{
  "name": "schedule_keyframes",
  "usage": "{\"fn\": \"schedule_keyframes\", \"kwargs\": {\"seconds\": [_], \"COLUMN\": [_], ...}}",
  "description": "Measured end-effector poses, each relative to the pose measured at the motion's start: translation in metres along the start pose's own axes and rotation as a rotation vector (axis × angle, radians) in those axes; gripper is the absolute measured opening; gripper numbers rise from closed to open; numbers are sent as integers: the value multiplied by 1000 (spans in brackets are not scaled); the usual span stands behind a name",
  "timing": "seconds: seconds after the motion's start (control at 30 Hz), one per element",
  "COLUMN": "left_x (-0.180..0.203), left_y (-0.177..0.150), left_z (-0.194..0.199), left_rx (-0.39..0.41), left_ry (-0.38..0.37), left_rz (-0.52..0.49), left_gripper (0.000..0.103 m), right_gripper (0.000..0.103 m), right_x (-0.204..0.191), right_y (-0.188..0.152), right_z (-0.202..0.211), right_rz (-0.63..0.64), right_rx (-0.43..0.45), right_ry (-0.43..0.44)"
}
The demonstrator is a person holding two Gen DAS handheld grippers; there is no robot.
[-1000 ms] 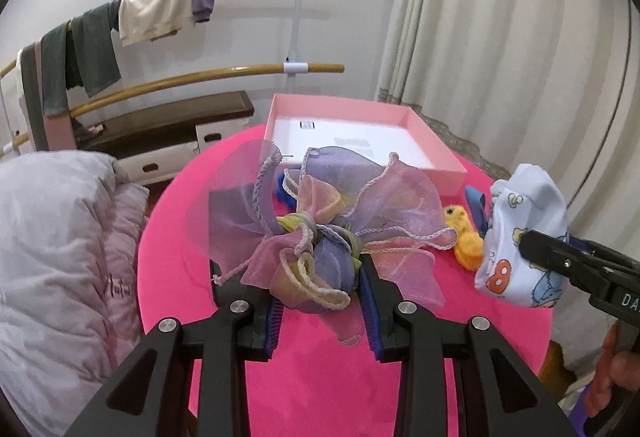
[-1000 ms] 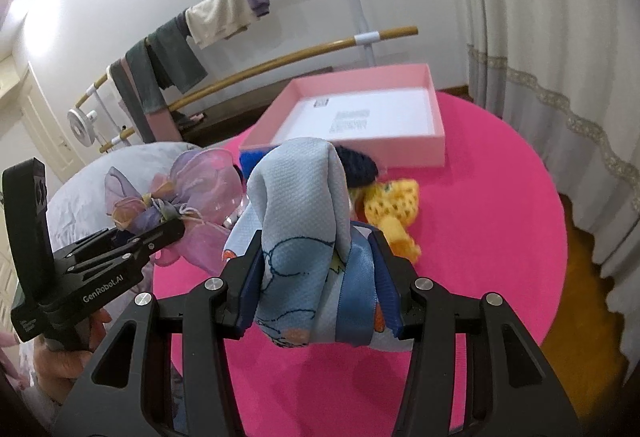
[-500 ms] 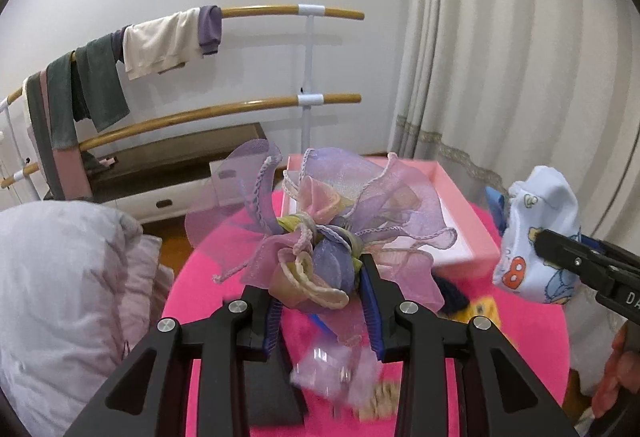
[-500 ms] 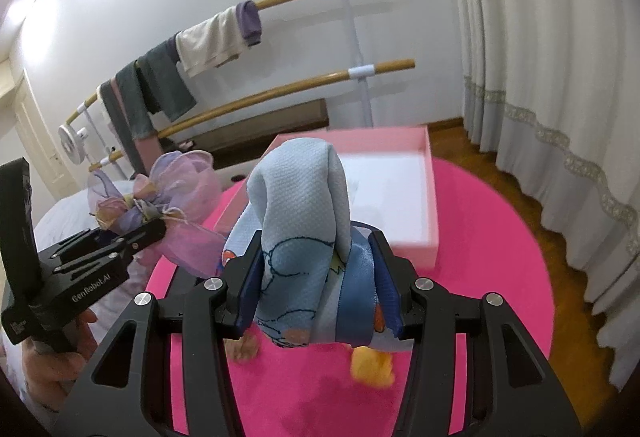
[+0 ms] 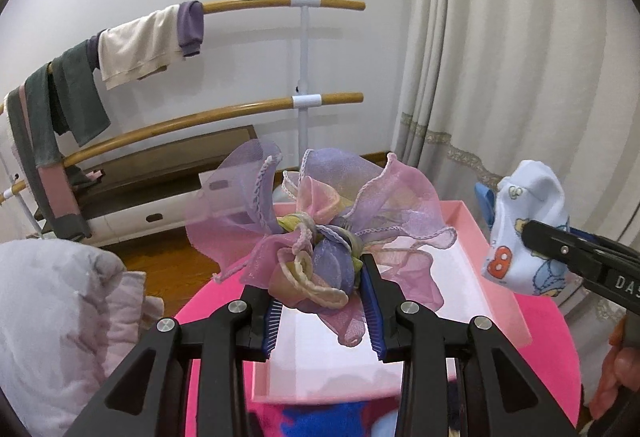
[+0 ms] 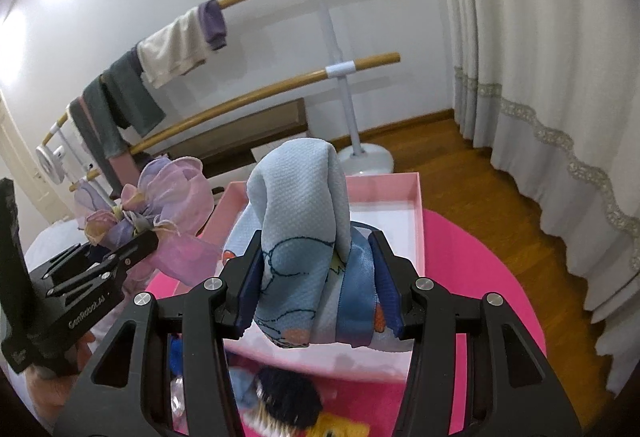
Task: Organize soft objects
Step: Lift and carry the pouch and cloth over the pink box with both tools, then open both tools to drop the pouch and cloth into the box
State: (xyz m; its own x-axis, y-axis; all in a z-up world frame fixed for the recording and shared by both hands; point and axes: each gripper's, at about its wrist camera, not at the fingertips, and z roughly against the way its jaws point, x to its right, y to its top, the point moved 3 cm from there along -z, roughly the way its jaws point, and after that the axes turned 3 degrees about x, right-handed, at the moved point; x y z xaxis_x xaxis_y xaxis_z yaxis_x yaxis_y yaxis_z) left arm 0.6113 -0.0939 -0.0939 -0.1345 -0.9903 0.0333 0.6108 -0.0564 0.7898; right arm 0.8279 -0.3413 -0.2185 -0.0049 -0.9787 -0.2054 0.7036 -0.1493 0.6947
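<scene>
Both loads have travelled from the near table to above the far pink box [image 5: 472, 233]: left gripper [image 5: 320, 311] clamped on the organza bundle [image 5: 320, 237], right gripper [image 6: 316, 289] on the printed blue cloth [image 6: 300, 221], so both look ready to drop

Home: clothes [image 5: 140, 41] on rail [image 5: 280, 1].

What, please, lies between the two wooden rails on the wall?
Only bare white wall and the rack's white post lie between the rails, in both wrist views.

Sheer lilac-and-pink organza pouch bundle [image 5: 320, 237]: translucent, faintly shiny, cord-edged. Pale blue printed cloth [image 6: 300, 237]: dimpled matt knit with a satin-smooth blue ribbon. Shallow pink cardboard box [image 5: 492, 277]: matt, smooth; round pink worktop [image 6: 480, 297]: matt.
</scene>
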Motion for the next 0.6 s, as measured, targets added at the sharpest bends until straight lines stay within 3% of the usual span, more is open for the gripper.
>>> {"fn": "schedule_keyframes", "kwargs": {"seconds": [0.23, 0.6], "left_x": [6, 11], "left_y": [39, 92], "left_z": [-92, -226], "left_rx": [-58, -161], "left_ry": [-1, -6], "left_rz": [-3, -4], "left_gripper": [33, 37], "right_gripper": [47, 48], "right_x": [17, 35], "right_y": [17, 16], "right_z": [-54, -108], "right_rz": [-33, -88], "right_rx": [-71, -159], "right_ry": [-23, -51]}}
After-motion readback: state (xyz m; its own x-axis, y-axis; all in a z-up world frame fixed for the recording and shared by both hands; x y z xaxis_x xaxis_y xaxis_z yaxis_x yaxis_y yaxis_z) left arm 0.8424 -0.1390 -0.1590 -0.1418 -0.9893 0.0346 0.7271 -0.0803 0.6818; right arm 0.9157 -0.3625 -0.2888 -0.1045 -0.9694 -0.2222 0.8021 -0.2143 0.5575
